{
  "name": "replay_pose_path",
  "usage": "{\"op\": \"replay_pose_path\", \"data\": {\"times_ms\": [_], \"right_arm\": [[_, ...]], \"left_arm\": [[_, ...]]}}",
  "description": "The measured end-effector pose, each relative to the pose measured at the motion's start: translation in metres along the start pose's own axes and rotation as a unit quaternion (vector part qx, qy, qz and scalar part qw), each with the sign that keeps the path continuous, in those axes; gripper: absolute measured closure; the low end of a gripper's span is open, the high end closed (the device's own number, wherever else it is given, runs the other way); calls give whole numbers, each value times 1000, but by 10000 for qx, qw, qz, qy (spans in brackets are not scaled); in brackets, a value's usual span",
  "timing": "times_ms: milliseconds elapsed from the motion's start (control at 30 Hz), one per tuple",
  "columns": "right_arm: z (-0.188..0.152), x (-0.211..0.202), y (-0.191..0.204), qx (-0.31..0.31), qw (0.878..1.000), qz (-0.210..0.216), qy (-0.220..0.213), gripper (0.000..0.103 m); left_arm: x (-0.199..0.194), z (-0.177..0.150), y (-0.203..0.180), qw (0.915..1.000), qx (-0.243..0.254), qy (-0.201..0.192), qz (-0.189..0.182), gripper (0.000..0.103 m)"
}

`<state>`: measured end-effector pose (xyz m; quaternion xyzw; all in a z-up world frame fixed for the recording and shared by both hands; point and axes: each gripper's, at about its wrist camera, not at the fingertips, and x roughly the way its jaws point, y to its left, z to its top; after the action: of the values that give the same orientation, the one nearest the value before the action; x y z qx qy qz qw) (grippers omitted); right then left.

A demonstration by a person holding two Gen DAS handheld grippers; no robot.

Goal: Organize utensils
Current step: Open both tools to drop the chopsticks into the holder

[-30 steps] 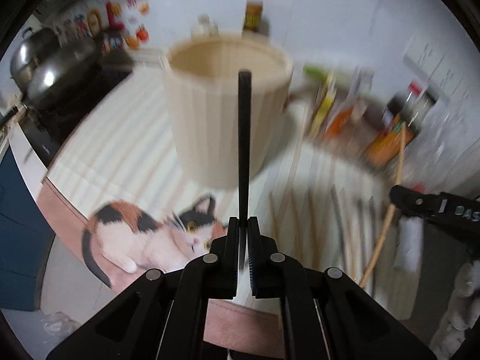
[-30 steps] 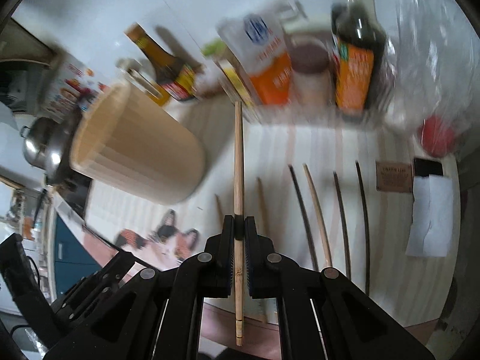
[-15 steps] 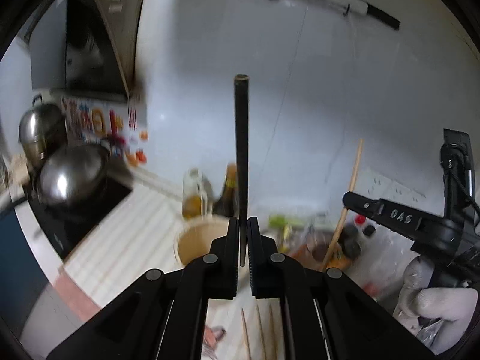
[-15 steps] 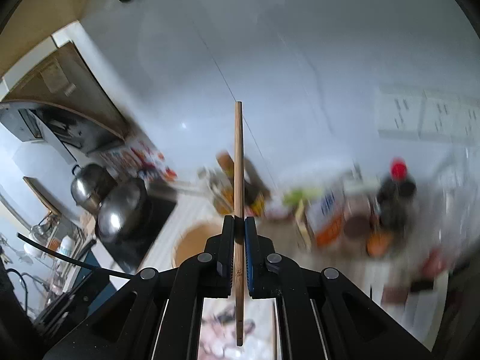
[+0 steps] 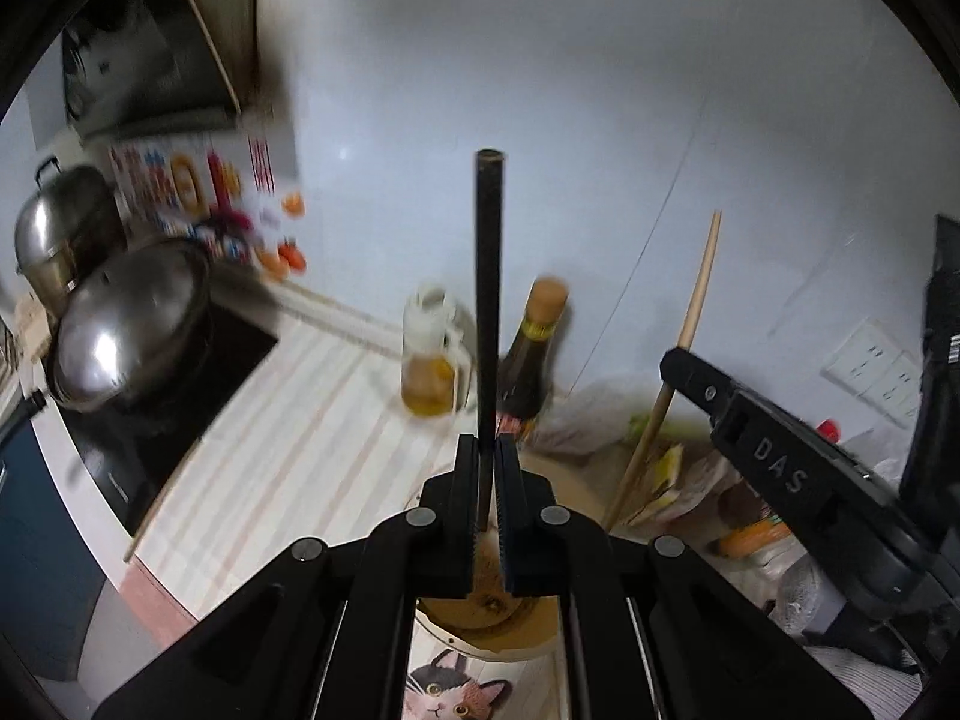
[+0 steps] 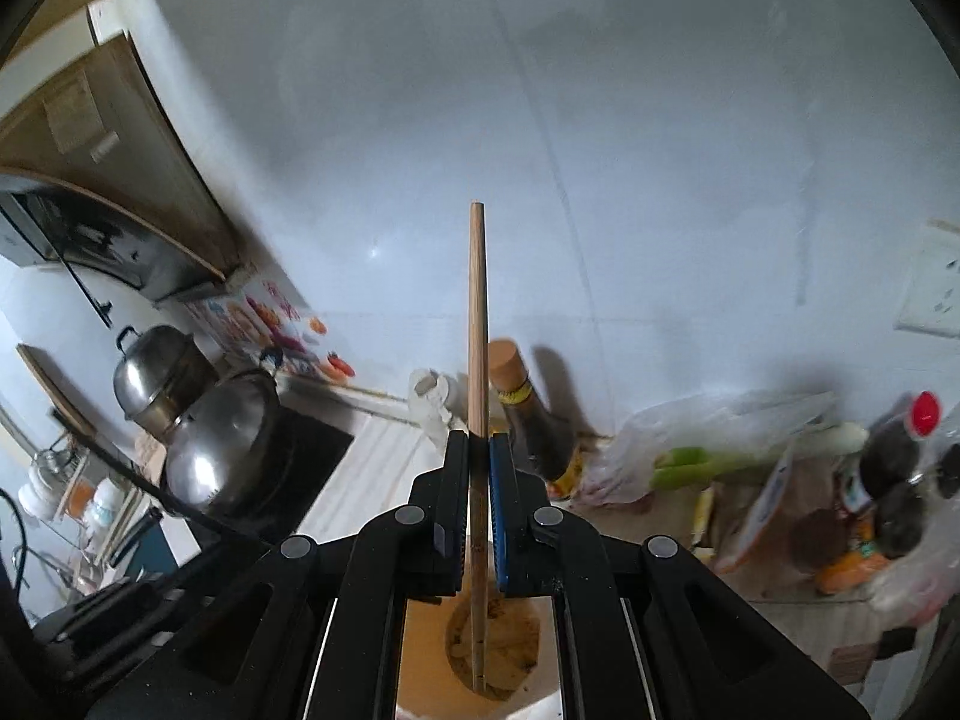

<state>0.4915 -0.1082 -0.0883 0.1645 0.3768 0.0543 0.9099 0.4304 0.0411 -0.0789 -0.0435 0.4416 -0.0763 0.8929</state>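
Note:
My left gripper is shut on a black chopstick held upright above the open mouth of the beige utensil holder. My right gripper is shut on a light wooden chopstick, also upright, with its lower end down inside the holder. In the left wrist view the right gripper and its wooden chopstick stand to the right of mine.
An oil jug and a dark sauce bottle stand behind the holder by the white wall. Steel pots sit on a black hob at the left. Bags and bottles crowd the right. A cat-print mat lies below.
Both grippers have tipped from pointing down at the counter to upright over the holder. The chopsticks now stand vertical, and the wooden one's lower end has gone into the holder.

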Motion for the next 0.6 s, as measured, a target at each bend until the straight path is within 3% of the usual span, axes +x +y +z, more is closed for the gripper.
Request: {"op": "replay_pose_path", "data": {"times_ms": [233,333,367,433,467,500,567,600], "right_arm": [[-16,55,-3,-194,9965,60,812,96],[-21,64,-7,-235,9943,101,1033,95],[-22,65,-7,-261,9937,100,1088,94],[-22,63,-9,-244,9932,145,1127,80],[-20,61,-11,-224,9933,141,1122,73],[-19,57,-12,-194,9936,160,1103,72],[-15,48,-15,-180,9941,135,1057,69],[-13,43,-17,-168,9945,131,1021,66]], "left_arm": [[39,-11,9,9976,-102,668,-149,99],[42,-14,9,9968,-215,762,-127,96],[42,-13,10,9965,-246,787,-116,95],[39,-12,11,9965,-297,784,-20,95],[36,-11,12,9967,-322,741,49,89],[34,-9,14,9968,-330,712,114,82],[26,-6,17,9974,-361,591,218,38],[21,-6,19,9975,-402,505,294,30]]}}
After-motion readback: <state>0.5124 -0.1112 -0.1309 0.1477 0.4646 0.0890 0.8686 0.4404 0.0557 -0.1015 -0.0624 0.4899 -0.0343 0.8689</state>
